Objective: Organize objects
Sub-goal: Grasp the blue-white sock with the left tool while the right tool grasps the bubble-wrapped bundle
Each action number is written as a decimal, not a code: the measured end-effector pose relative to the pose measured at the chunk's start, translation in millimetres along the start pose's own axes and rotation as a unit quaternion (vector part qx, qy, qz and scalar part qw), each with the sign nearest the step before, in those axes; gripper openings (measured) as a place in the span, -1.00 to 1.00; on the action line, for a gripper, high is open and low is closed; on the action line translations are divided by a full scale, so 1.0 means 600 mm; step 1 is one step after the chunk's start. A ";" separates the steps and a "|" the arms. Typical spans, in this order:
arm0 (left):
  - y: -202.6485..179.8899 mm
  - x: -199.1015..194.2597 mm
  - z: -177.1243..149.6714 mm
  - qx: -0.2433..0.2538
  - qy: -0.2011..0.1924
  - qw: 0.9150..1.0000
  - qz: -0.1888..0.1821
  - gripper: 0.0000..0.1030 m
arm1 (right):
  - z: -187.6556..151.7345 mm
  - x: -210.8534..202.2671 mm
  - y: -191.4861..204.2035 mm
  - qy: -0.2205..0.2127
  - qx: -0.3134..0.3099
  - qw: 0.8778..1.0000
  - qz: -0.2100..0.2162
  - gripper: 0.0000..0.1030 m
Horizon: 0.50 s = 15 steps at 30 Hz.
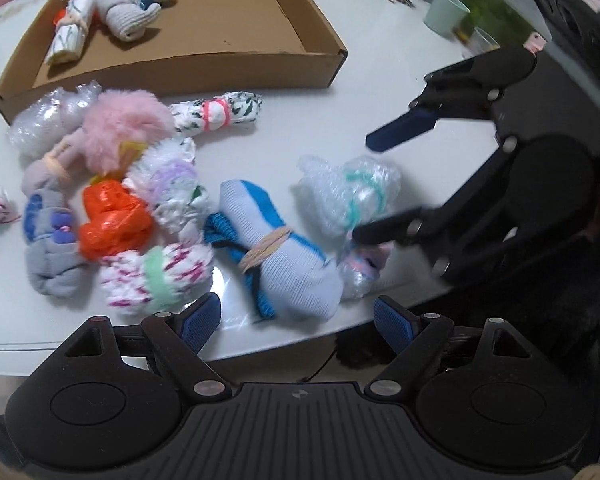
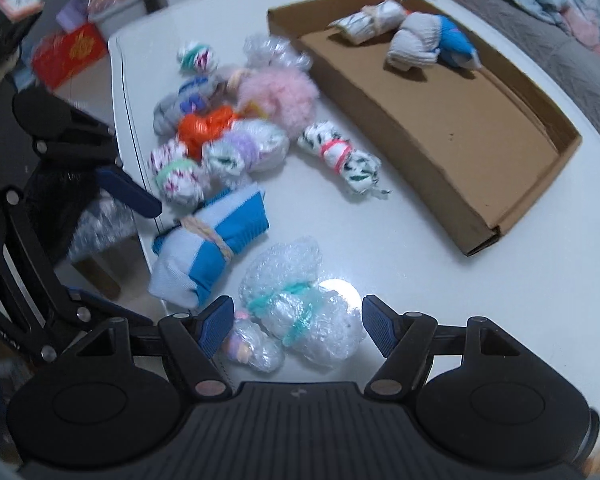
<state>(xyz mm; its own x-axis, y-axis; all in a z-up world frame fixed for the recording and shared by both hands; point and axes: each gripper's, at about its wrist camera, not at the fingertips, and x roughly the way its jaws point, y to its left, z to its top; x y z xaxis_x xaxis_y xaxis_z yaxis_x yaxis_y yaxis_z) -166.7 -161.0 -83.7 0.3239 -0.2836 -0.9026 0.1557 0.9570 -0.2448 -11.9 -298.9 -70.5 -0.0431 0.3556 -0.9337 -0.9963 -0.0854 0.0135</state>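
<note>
A light blue sock roll with a bright blue stripe and a tan rubber band (image 1: 284, 248) lies on the white table (image 1: 308, 120), right in front of the left gripper (image 1: 298, 322). That gripper's two blue pads stand wide apart and hold nothing; the sock roll's near end sits just ahead of the gap.

A clear bubble-wrap bundle tied with teal string (image 2: 300, 316) lies between the blue pads of the right gripper (image 2: 298, 330). The pads stand apart on each side of the bundle, and I cannot tell if they touch it. A small clear bundle with a pink and purple thing inside (image 2: 252, 348) lies just by its left pad.

Farther out from both grippers is a heap of rolled bundles: an orange plastic one (image 1: 108, 220), a fluffy pink one (image 1: 128, 128) and a white one with a pink band (image 1: 216, 114).

Beyond the heap sits a flat brown cardboard box (image 1: 312, 68). Inside it, at the far end, lie a white roll (image 1: 70, 30) and a grey and blue sock roll (image 1: 136, 4).
</note>
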 end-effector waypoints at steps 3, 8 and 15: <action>-0.004 0.017 0.004 -0.003 -0.004 1.000 0.011 0.69 | 0.000 0.011 -0.003 0.004 -0.006 1.000 -0.003 0.31; 0.006 0.036 0.021 -0.025 -0.017 0.999 0.020 0.69 | 0.008 0.019 -0.014 -0.002 -0.009 1.000 -0.017 0.24; 0.005 0.038 0.042 -0.027 -0.038 0.999 0.016 0.32 | 0.007 0.020 -0.044 -0.007 0.022 1.000 0.001 0.08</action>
<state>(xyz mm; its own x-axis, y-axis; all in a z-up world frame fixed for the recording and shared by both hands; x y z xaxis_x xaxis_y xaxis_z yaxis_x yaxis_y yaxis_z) -135.2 -166.1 -96.1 0.3981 -0.2538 -0.8815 0.0937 0.9672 -0.2361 13.4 -288.2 -80.5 -0.0466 0.3680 -0.9287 -0.9984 -0.0463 0.0318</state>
